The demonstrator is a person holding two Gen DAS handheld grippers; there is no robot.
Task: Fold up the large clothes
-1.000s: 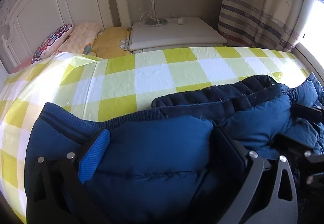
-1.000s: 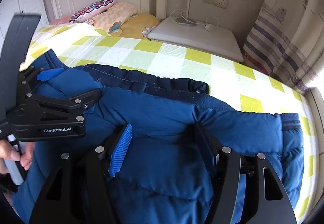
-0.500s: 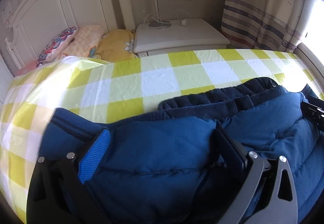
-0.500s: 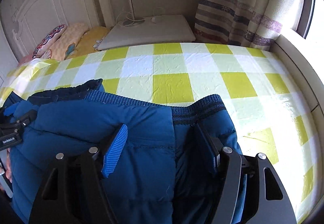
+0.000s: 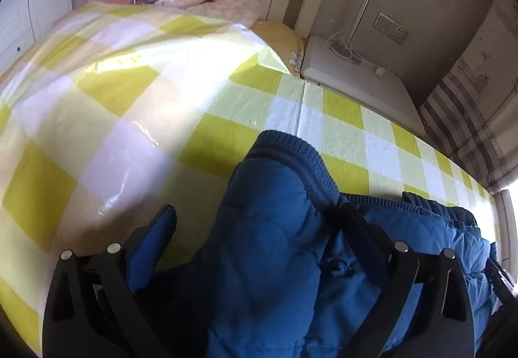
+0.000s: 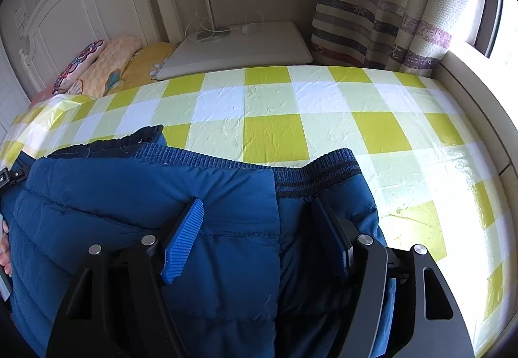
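A blue puffer jacket (image 6: 162, 196) with a ribbed hem (image 6: 317, 170) lies on the yellow-checked bed cover (image 6: 275, 131). My right gripper (image 6: 259, 228) is open, its fingers resting on the jacket near the hem. In the left wrist view the jacket (image 5: 275, 228) bunches up with its ribbed edge (image 5: 291, 147) raised. My left gripper (image 5: 255, 222) is open, with the jacket fabric lying between its fingers. The left gripper's edge (image 6: 6, 178) shows at the far left of the right wrist view.
A white headboard (image 6: 81, 18) and pillows (image 6: 106, 63) are at the back left. A white bedside table (image 6: 233, 47) with a lamp and cables stands behind the bed. A striped curtain (image 6: 372, 18) and window sill (image 6: 479, 105) are at the right.
My left gripper has swung left toward the jacket's left end, so more bare bed cover shows. My right gripper has moved right to the hem end of the jacket.
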